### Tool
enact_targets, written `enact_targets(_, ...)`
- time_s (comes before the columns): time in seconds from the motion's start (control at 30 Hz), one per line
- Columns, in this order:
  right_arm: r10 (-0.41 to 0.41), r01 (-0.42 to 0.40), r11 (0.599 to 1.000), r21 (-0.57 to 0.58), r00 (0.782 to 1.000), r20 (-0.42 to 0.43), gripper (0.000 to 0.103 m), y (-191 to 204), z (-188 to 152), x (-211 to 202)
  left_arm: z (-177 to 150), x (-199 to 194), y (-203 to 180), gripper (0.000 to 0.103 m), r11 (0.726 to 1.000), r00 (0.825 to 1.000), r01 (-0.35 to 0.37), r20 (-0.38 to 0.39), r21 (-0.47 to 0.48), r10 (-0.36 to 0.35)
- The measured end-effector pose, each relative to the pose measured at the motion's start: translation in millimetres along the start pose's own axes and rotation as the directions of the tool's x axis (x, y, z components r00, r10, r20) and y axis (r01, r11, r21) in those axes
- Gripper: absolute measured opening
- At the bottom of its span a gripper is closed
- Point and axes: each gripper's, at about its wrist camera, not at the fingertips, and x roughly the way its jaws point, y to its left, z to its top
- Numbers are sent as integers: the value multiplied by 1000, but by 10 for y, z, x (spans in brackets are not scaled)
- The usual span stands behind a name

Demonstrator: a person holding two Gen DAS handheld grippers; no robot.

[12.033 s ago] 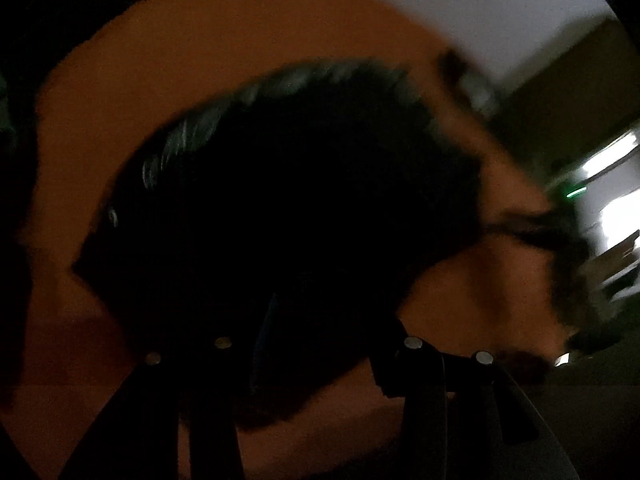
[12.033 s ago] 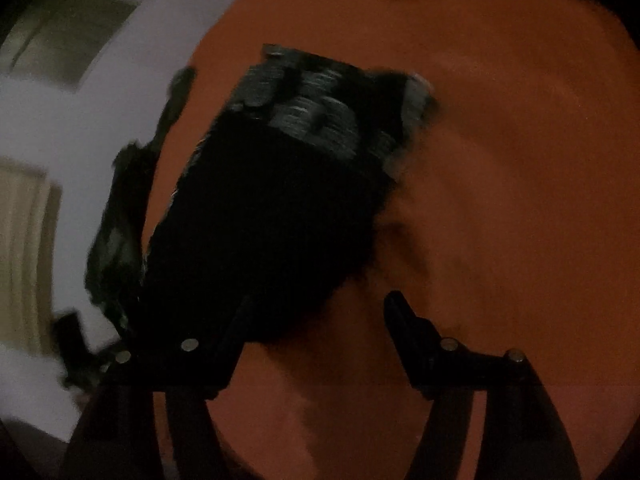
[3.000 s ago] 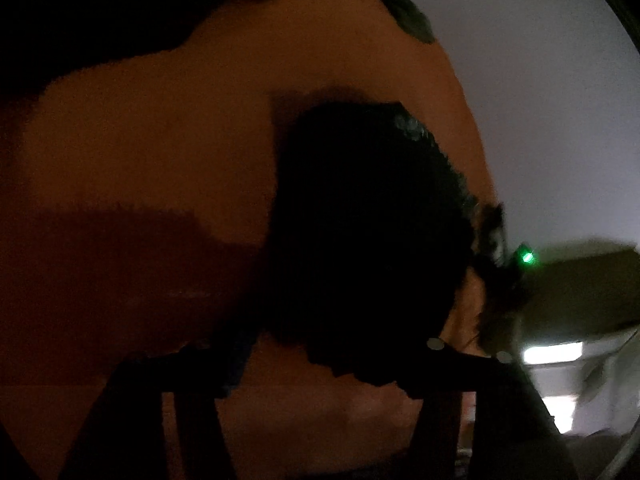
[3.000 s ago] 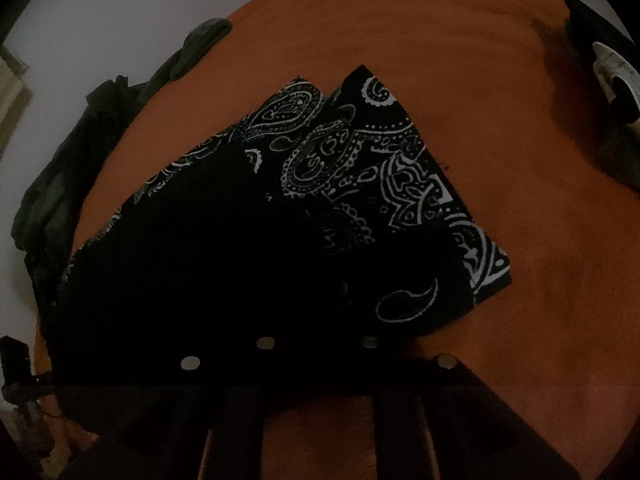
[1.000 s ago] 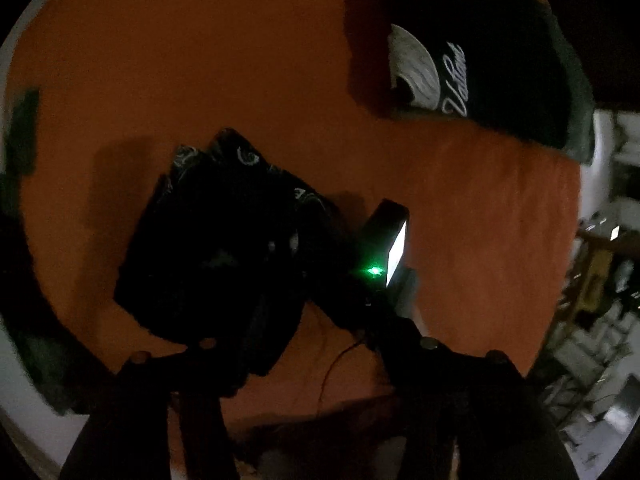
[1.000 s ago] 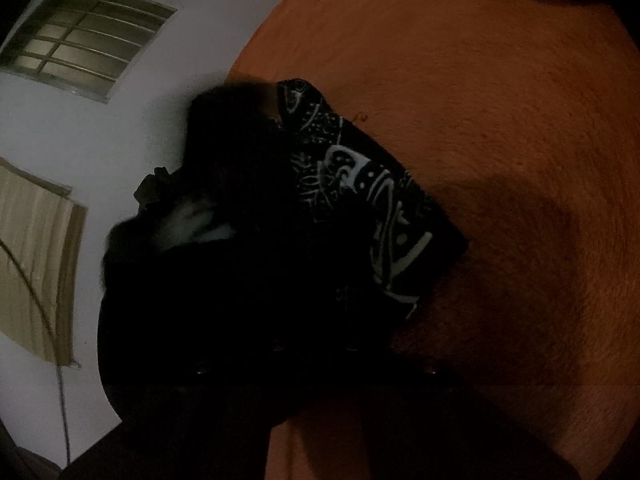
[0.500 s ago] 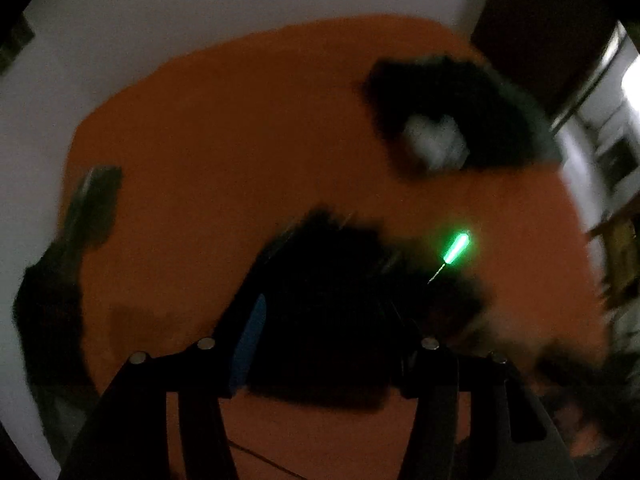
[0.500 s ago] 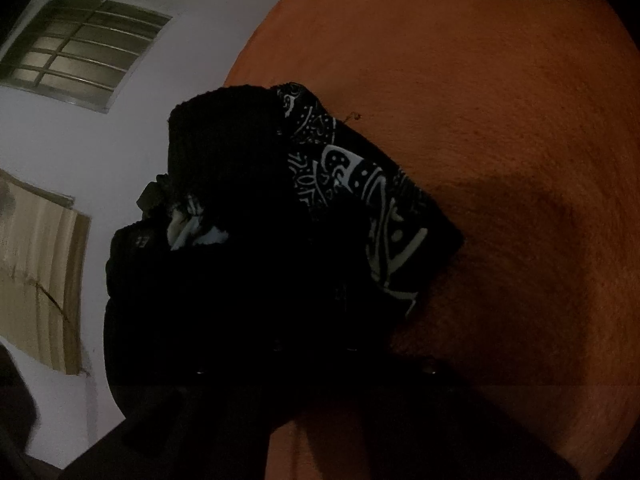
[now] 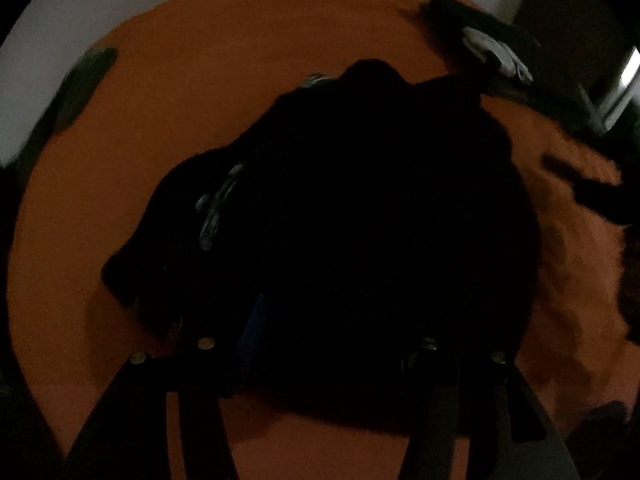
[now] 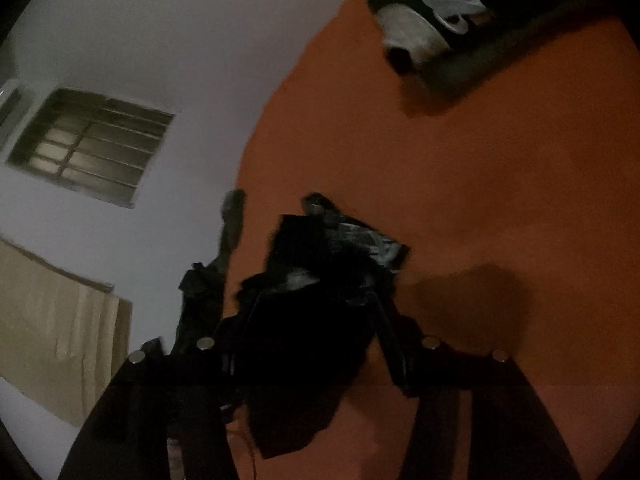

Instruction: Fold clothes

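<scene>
A: Orange bedcover (image 9: pixel 168 92) fills both views. The dark patterned cloth (image 10: pixel 320 300) lies bunched on it at lower centre of the right wrist view, a bit of pale print showing at its upper edge.

B: Folded, would you say?

A: Partly, at a guess. It reads as a compact, layered bundle and not a spread sheet, but the edges look uneven and the frame is dim and blurred, so I cannot call it neat or finished.

B: And the right gripper (image 10: pixel 308 320)?

A: Its jaws are opening. The cloth sits between the fingers but they stand clear of it, so it looks released.

B: The left gripper (image 9: pixel 320 332)?

A: Fingers apart, pointing down over the same cloth (image 9: pixel 340 208), which fills the middle of that view as a black mass. I cannot tell whether they touch it.

B: What is left?

A: Likely a squaring-up of this piece. Then the other dark garment with pale lettering (image 10: pixel 436 12) at the upper right of the frame, which seems not yet folded, and a dark item (image 9: pixel 86 84) at the bed's upper left edge.
</scene>
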Motion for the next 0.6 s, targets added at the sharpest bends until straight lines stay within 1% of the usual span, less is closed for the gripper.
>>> enact_targets(0.03, 22, -22, 999, -32, 1000, 1, 54, 129, -81, -43, 52, 28, -50, 56, 1000, 1000, -4, 15, 22, 4)
enact_targets(0.07, 37, -38, 997, -66, 999, -17, 54, 250, -147, -57, 104, 55, -101, 56, 999, 999, -8, 31, 44, 7)
enact_targets(0.1, -21, 14, 992, -122, 998, -60, 54, 334, -217, 11, 161, 63, -144, 56, 998, 998, 7, 65, 58, -10)
enact_targets(0.13, -85, 66, 981, -181, 991, -100, 53, 416, -287, 83, 199, 50, -157, 56, 997, 993, 44, 108, 60, -50)
enact_targets(0.17, -191, 166, 962, -216, 976, -100, 52, 451, -357, 222, 227, 44, -153, 56, 996, 987, 73, 139, 58, -80)
enact_targets(0.2, -298, 267, 931, -249, 950, -96, 52, 485, -426, 364, 263, 56, -135, 56, 995, 983, 87, 154, 55, -94)
enact_targets(0.23, -352, 321, 919, -228, 930, -109, 51, 386, -443, 436, 296, 75, -92, 56, 995, 984, 90, 150, 41, -95)
enact_targets(0.27, -403, 374, 905, -206, 907, -125, 49, 282, -458, 505, 318, 55, 20, 56, 993, 984, 115, 137, -5, -113)
enact_targets(0.3, -407, 384, 908, -169, 903, -136, 49, 139, -484, 511, 295, -19, 157, 56, 988, 980, 148, 144, -53, -140)
enact_targets(0.33, -410, 393, 910, -131, 900, -147, 48, -5, -510, 514, 263, -101, 298, 56, 978, 974, 183, 156, -99, -167)
enact_targets(0.37, -416, 398, 907, -140, 899, -137, 40, -57, -544, 492, 209, -209, 461, 56, 973, 972, 181, 175, -143, -155)
enact_targets(0.43, -427, 405, 897, -179, 897, -111, 30, -88, -617, 436, 93, -434, 796, 56, 959, 971, 163, 211, -231, -115)
enact_targets(0.47, -432, 406, 890, -206, 897, -97, 24, -69, -658, 403, 15, -458, 961, 56, 947, 974, 159, 203, -278, -104)
enact_targets(0.53, -385, 364, 908, -208, 920, -69, 15, 14, -692, 253, -147, -471, 1291, 56, 917, 980, 149, 178, -371, -88)
enact_targets(0.57, -352, 337, 924, -183, 934, -58, 14, 29, -692, 169, -223, -457, 1378, 56, 899, 981, 159, 169, -409, -97)
enact_targets(0.6, -319, 308, 938, -156, 947, -47, 13, 43, -691, 85, -291, -417, 1457, 56, 874, 981, 174, 160, -453, -112)
